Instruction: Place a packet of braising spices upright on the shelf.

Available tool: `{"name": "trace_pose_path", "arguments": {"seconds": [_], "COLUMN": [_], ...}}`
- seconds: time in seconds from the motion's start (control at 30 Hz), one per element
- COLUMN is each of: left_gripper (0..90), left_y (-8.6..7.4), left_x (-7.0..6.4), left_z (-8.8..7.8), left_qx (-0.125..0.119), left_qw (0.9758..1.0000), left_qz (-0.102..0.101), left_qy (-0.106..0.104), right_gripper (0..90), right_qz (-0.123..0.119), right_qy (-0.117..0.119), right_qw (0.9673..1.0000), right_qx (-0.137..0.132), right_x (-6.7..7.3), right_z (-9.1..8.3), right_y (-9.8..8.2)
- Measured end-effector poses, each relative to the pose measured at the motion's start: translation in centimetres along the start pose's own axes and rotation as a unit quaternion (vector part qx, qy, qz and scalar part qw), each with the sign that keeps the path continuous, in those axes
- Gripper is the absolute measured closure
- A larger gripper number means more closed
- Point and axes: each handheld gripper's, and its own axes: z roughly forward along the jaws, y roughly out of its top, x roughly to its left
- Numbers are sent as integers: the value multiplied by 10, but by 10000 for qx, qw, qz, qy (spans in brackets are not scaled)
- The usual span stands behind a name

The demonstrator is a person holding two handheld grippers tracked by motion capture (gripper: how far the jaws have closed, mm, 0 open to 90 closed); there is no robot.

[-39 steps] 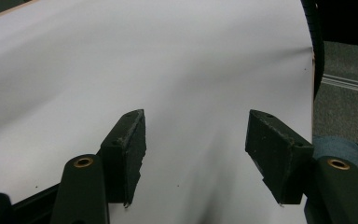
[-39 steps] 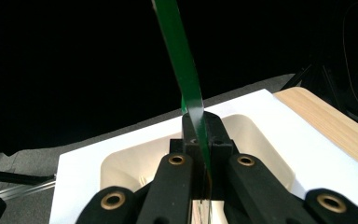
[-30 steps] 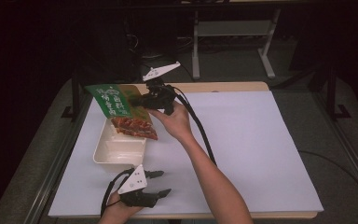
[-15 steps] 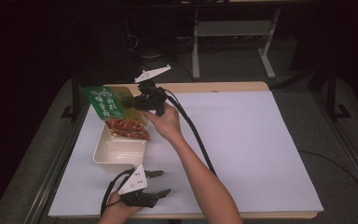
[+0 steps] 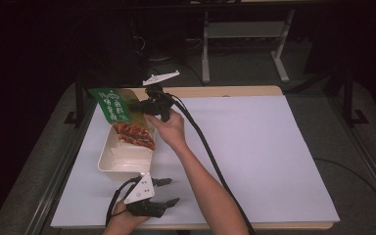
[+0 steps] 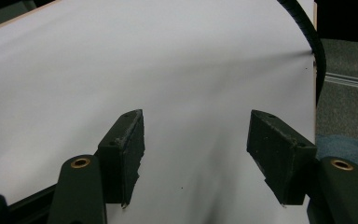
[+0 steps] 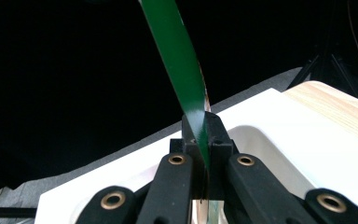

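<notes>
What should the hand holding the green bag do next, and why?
Probably tip the green bag a bit more and give it a small shake. The right gripper is shut on the bag's edge, holding it over the white tray, and red food hangs from its mouth above the tray, not yet settled inside.

Right gripper (image 5: 142, 105) carried green packet (image 5: 111, 104) farther left, over tray (image 5: 108, 161).

Dark lab – white-covered table (image 5: 274, 147), metal stand (image 5: 245, 34) behind
</notes>
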Motion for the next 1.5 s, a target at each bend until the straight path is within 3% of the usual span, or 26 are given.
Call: {"name": "trace_pose_path", "arguments": {"seconds": [0.27, 0.47, 0.73, 0.97, 1.07, 1.17, 1.5], "left_gripper": [358, 357, 357, 356, 356, 346, 324], "left_y": [0, 0, 1, 1, 2, 2, 2], "left_x": [0, 1, 2, 1, 2, 2, 3], "left_z": [-1, -1, -1, 0, 0, 0, 1], "left_qx": [-10, -29, -39, -46, -42, -24, 16], "left_qw": [10000, 10000, 10000, 10000, 10000, 10000, 9999], "left_qz": [13, -4, 7, 7, 2, -5, -37], "left_qy": [10, 38, 62, 69, 66, 77, 143], "right_gripper": [900, 900, 897, 897, 892, 844, 645], "right_qz": [56, 119, -23, 55, -60, -105, 8], "right_qy": [-66, 61, 233, 139, 32, -98, -159], "right_qw": [9999, 9999, 9997, 9999, 9999, 9998, 9996], "right_qx": [106, 33, 96, 27, 83, 111, 213], "right_x": [-7, -15, -20, -24, -22, -21, -23], "right_z": [8, 6, 4, 0, 0, -2, -18], "right_y": [-8, -17, -26, -32, -30, -29, -29]}}
